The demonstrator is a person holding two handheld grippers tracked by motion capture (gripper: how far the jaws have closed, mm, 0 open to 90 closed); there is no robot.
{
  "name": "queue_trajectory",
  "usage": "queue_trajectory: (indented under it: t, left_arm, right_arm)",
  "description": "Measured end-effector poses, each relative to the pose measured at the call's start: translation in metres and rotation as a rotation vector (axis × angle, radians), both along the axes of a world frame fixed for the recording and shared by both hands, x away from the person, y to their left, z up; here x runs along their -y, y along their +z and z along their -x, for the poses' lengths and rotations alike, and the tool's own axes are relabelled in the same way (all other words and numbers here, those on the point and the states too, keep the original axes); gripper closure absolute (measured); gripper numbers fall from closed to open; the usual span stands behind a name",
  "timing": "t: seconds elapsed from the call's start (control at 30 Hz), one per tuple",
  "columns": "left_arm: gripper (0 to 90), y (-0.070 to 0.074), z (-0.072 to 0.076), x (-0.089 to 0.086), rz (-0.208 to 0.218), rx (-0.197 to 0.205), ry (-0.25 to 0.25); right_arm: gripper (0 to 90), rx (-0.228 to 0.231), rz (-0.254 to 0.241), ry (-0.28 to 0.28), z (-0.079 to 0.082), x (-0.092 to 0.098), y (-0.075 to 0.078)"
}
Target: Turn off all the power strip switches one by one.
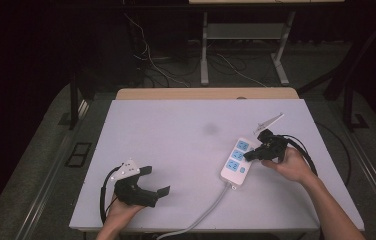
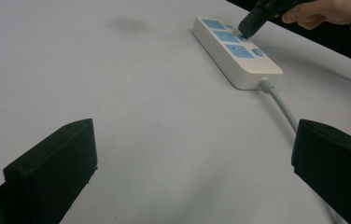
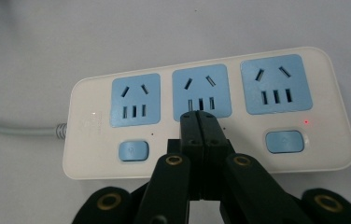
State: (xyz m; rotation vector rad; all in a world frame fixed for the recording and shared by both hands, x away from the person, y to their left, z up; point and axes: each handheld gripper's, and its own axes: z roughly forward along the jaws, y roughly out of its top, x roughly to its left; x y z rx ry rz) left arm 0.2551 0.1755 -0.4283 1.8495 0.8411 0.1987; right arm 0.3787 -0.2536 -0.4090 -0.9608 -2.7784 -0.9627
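At the table's near left, the left gripper [image 1: 156, 181] rests idle, its jaws spread wide and empty. Right of centre lies a white power strip [image 1: 236, 161] with blue sockets. The right gripper [image 3: 198, 117], clenched shut on nothing, touches its tips down at the middle switch, seemingly to press it.

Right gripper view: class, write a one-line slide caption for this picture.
Shut right gripper presses its black fingers onto the white plastic power strip by the middle blue socket; a small red light glows.
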Motion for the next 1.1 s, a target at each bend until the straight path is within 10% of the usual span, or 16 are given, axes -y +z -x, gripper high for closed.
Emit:
queue_trajectory:
  t: [1.1]
  left_arm:
    - [0.0,0.0,0.0,-0.001,0.002,0.0,0.001]
  right_arm:
    - [90.0,0.056,0.035,-0.005,-0.008,0.011,0.044]
